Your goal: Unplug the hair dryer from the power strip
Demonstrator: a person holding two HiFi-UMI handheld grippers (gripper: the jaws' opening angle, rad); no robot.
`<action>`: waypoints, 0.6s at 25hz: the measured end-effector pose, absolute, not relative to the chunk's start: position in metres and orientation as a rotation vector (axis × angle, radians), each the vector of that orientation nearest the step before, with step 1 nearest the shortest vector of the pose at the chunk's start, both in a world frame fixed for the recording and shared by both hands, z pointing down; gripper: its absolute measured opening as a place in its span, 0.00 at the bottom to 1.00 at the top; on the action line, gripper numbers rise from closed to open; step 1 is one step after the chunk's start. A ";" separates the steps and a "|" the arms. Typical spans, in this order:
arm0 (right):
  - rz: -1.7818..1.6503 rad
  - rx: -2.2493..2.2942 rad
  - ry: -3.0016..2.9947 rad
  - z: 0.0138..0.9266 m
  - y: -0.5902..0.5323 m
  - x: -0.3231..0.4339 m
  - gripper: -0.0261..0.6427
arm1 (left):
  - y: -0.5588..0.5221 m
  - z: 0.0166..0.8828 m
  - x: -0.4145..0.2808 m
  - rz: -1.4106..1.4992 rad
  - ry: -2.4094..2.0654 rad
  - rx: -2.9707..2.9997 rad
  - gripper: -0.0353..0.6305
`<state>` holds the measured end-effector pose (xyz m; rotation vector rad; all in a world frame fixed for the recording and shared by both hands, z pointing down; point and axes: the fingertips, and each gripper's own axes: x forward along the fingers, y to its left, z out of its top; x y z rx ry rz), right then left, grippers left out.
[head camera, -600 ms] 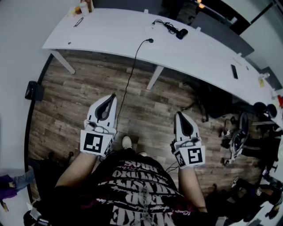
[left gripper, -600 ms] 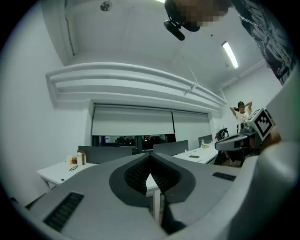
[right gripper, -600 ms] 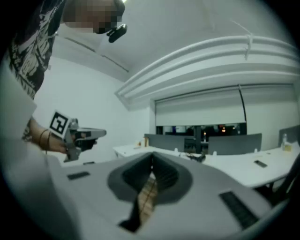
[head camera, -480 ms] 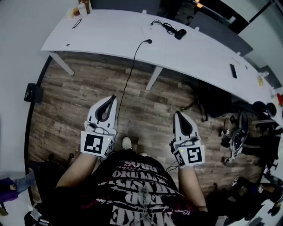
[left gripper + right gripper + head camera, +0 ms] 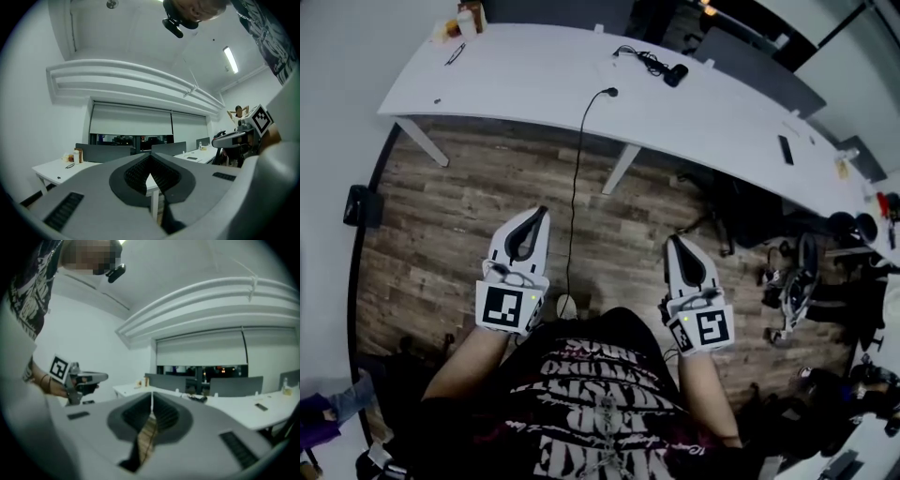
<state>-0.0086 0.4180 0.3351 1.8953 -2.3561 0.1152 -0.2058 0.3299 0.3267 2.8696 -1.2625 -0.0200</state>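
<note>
Looking down from the head cam, going left to right: over at 9 o'clock there's a black box (image 5: 356, 206) sitting on the wood floor (image 5: 441, 244) by the wall. Up at 11 o'clock, on the far left end of the long white surface (image 5: 534, 84), a couple of bottles (image 5: 465, 17) stand together, with a pair of glasses (image 5: 455, 53) lying near them.

The left hand-held gripper (image 5: 542, 212) is at about 8 o'clock, held roughly level over the floor and well short of the surface. Its jaws are closed tip to tip with nothing in them, and its own camera just shows the empty gap behind the tips.

A thin black cable (image 5: 577, 178) comes up off the floor between the two grippers, and its end rests near the front edge of the surface at 12 o'clock. Just past that, around 1 o'clock and closer to the far edge, is a small black thing with a tangle of cord beside it. Looks like the hair dryer (image 5: 676, 73) to me, but it's too small to be sure.

The right hand-held gripper (image 5: 675, 240) is at 4 o'clock, tipped a touch downward, jaws fully together and empty, well apart from the hair dryer.

Further right a phone (image 5: 785, 150) lies flat on the surface at 2 o'clock, and a cluster of dark chairs (image 5: 806, 281) stands on the floor at 3 o'clock
</note>
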 end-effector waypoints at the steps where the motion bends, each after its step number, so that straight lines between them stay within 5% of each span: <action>1: 0.108 1.878 -2.351 0.335 0.418 -0.011 0.09 | 0.329 0.328 -0.208 -0.024 -1.271 2.863 0.09; 15: 0.114 1.806 -2.369 0.333 0.403 -0.023 0.09 | 0.325 0.351 -0.220 -0.001 -1.285 2.803 0.09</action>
